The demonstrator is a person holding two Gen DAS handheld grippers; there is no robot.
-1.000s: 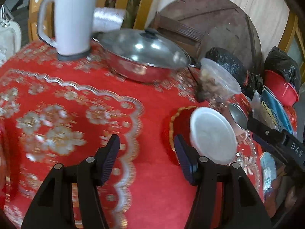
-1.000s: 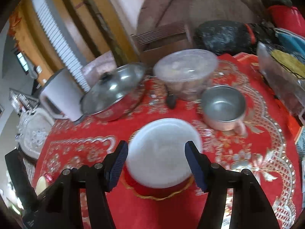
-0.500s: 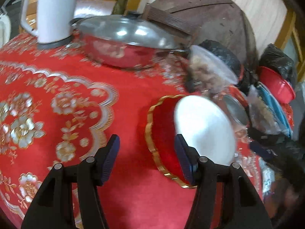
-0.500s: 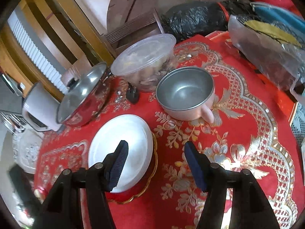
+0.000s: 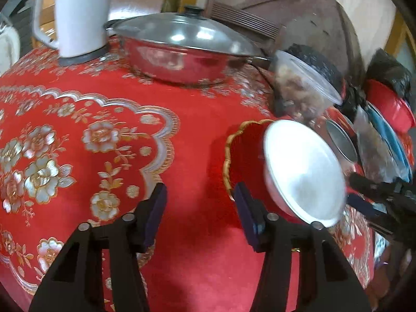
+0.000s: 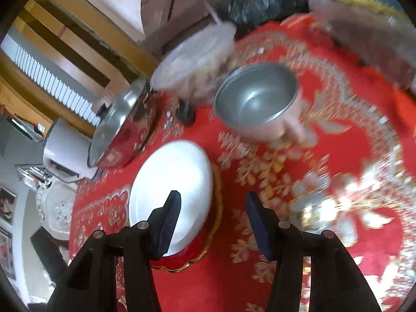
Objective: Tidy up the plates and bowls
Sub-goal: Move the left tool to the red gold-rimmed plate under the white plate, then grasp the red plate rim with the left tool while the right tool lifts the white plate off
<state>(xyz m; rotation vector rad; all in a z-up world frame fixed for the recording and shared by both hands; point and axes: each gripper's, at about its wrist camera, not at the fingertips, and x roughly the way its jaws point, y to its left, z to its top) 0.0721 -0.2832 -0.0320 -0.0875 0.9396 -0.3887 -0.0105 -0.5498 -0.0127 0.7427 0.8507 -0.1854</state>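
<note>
Both claws wide, holding nothing. Left gripper (image 5: 199,208) low over the red cloth (image 5: 109,135), with the white bowl (image 5: 303,171) just right of its right finger, resting in the red dish (image 5: 241,150) with the scalloped gold rim. Right gripper (image 6: 212,219) above the same stack, its left finger over the white bowl (image 6: 171,189) and the gap over bare cloth; steel bowl (image 6: 257,98) ahead and slightly right, well apart, beyond the fingertips. Probably the right claw's target, being nearer that side; round, so no long axis, only a stubby pink handle toward the claw. Steel looks smooth, thin-rimmed, likely slippery; white bowl glossy, shallow; dish ribbed. Behind: lidded steel pan (image 5: 182,52), white kettle (image 5: 78,15), clear tub (image 5: 301,88) of food. Right view blurred.
</note>
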